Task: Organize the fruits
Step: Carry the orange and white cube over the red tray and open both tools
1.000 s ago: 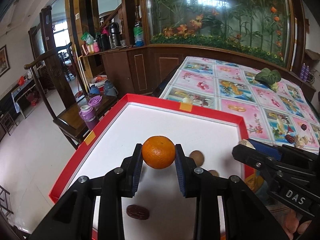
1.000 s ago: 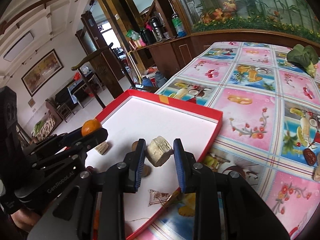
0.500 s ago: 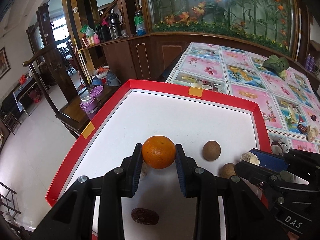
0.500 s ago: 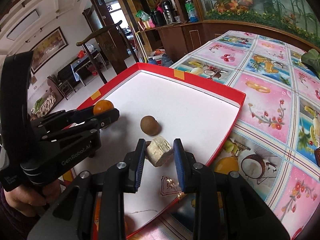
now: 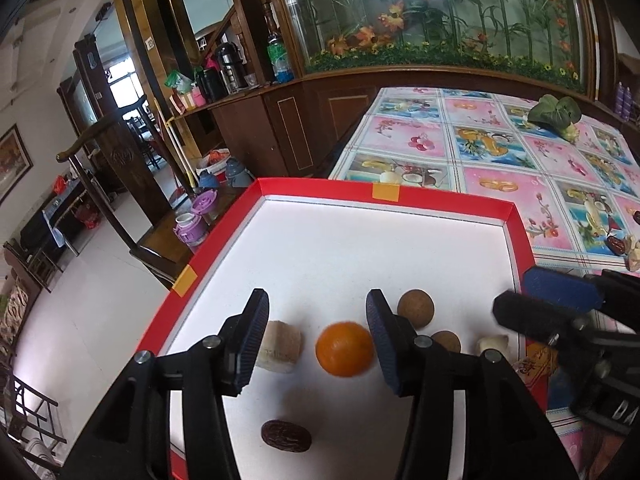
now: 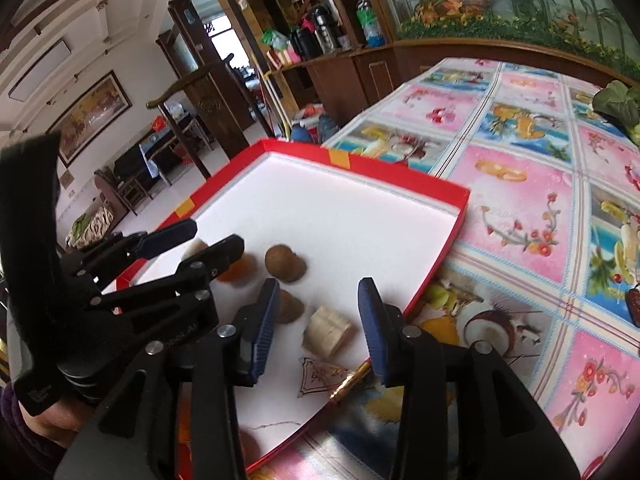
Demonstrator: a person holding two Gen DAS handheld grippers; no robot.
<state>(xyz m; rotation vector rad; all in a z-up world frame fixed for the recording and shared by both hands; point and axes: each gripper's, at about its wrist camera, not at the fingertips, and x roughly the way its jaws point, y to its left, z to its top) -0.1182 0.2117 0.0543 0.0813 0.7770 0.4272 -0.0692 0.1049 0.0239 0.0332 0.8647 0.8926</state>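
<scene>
A red-rimmed white tray (image 5: 384, 192) (image 6: 400, 178) lies on the table. My left gripper (image 5: 316, 296) (image 6: 212, 240) hovers over its near part with jaws opening. The orange (image 5: 345, 349) is loose between them, blurred, close to the right pad and clear of the left one. My right gripper (image 6: 318, 286) (image 5: 560, 308) is also opening, and a pale chunk (image 6: 328, 330) (image 5: 492, 344) lies on the tray between its pads, untouched. Also in the tray are two brown round fruits (image 5: 415, 307) (image 5: 446, 341), a beige piece (image 5: 280, 346) and a dark date (image 5: 286, 436).
The table wears a pink fruit-print cloth (image 5: 500, 168). A leafy green vegetable (image 5: 554, 110) lies at its far side, and dates and pale pieces (image 5: 618, 244) lie right of the tray. A gold stick (image 6: 352, 380) rests on the tray's near edge. A wooden chair (image 5: 120, 184) stands left.
Both grippers have spread their jaws. The orange has dropped out of the left grip towards the tray floor. The pale chunk has left the right pads and now lies on the tray.
</scene>
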